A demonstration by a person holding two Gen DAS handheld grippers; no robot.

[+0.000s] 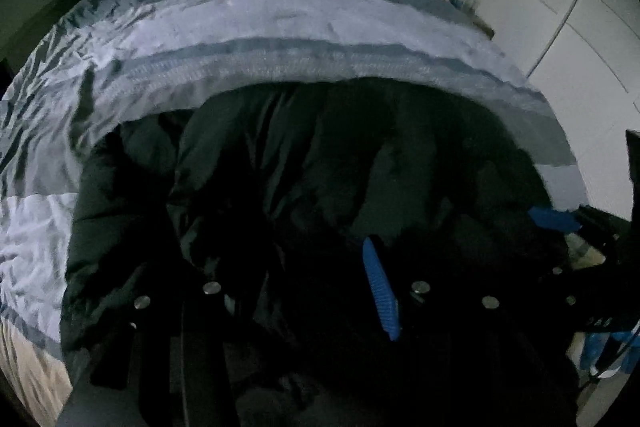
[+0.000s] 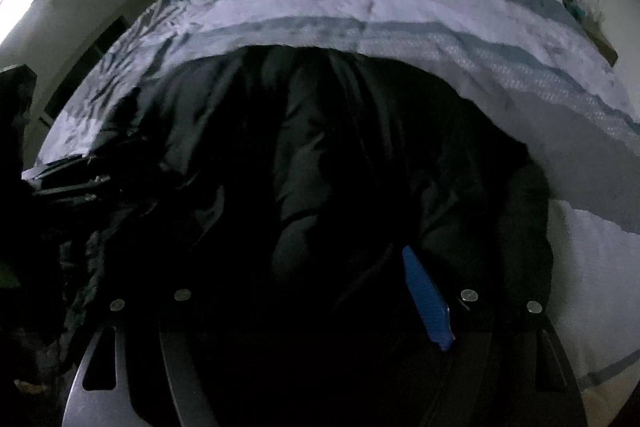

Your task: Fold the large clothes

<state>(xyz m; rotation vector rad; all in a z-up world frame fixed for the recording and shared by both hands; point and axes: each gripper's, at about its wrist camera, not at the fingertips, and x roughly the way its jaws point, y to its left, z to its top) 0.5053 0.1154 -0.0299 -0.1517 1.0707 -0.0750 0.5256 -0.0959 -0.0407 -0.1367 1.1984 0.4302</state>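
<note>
Left wrist view: a large black padded jacket [image 1: 280,187] is seen spread on a bed, over a striped duvet [image 1: 280,11] which serves as the reference here. The jacket occupies the near part of the duvet; the pale and grey stripes are exposed beyond it and to both sides. A wardrobe [image 1: 560,7] stands beyond the duvet's right edge.

The left gripper [image 1: 296,291] is held low over the jacket's near portion. One blue pad [image 1: 380,291] is visible; the opposite finger is lost in the dark. The jaws appear partly apart, but whether fabric is pinched between them cannot be told. In the right wrist view the right gripper [image 2: 320,303] is likewise over the jacket [image 2: 340,155], jaws seemingly set wide; any hold is not discernible.

The step in hand is judged to be an early one: a purchase on the near edge is being sought before a fold. The next move is judged to require a confirmed grip by both tools, then an even lift toward the duvet's far stripes.
</note>
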